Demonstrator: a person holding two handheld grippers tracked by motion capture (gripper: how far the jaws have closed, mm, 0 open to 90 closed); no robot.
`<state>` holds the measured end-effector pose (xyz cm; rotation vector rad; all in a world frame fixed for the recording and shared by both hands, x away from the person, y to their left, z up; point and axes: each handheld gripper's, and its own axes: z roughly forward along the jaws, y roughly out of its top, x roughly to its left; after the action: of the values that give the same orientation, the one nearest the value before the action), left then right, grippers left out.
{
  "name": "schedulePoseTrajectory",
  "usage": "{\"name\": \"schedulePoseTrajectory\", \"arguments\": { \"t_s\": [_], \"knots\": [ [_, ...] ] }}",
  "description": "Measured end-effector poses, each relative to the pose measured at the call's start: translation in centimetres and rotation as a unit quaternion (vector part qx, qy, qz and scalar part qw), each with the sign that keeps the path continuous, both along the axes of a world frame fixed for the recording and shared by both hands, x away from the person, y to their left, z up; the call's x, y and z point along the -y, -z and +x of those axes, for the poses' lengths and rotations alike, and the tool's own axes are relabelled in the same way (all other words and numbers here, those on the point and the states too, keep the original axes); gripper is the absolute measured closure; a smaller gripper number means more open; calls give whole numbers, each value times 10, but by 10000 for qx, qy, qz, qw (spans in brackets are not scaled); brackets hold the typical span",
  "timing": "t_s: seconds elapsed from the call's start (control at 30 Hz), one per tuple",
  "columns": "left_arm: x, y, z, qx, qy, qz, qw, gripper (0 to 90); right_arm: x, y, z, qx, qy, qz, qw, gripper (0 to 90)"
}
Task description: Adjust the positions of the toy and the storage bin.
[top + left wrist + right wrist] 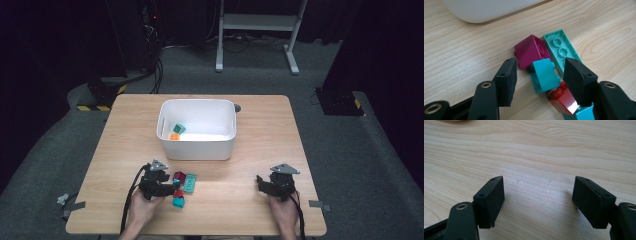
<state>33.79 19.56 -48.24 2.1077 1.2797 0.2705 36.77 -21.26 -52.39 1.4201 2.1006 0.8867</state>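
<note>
Left gripper (539, 75) is sitting low over a small cluster of bricks near the table's (260, 150) front edge, its jaws standing apart around a teal brick (544, 75) without pressing on it; no pad is touching that brick. Just beyond the teal brick, a magenta brick (530, 50) is lying tilted, touching a green plate (560, 50) that is resting studs-up beside it. A red brick (562, 98) is lying by the right-hand pad, close to the camera. Behind the cluster, a white bin (197, 145) is standing mid-table, holding an orange piece (174, 136) and a green piece (179, 128). Right gripper (537, 200) is resting well apart on the table's right side, its jaws spread wide over bare wood with nothing between them.
</note>
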Motion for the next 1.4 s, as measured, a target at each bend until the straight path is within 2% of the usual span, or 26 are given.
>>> {"name": "schedulePoseTrajectory", "arguments": {
  "t_s": [0.57, 0.9, 1.07, 1.4],
  "knots": [
    [5, 6, 3, -20, -30, 168, 9999, 486, 0, 0, 0, 0, 1, 0, 10000, 258],
    [0, 8, 0, -28, -27, 146, 9999, 522, 0, 0, 0, 2, -3, -3, 10000, 258],
    [-1, 9, 0, -47, 6, 230, 9997, 546, 0, 0, 0, 3, -3, -3, 10000, 258],
    [-4, 11, 0, -87, 72, 137, 9998, 629, 0, 0, 0, 1, -3, -3, 10000, 258]
  ]
}}
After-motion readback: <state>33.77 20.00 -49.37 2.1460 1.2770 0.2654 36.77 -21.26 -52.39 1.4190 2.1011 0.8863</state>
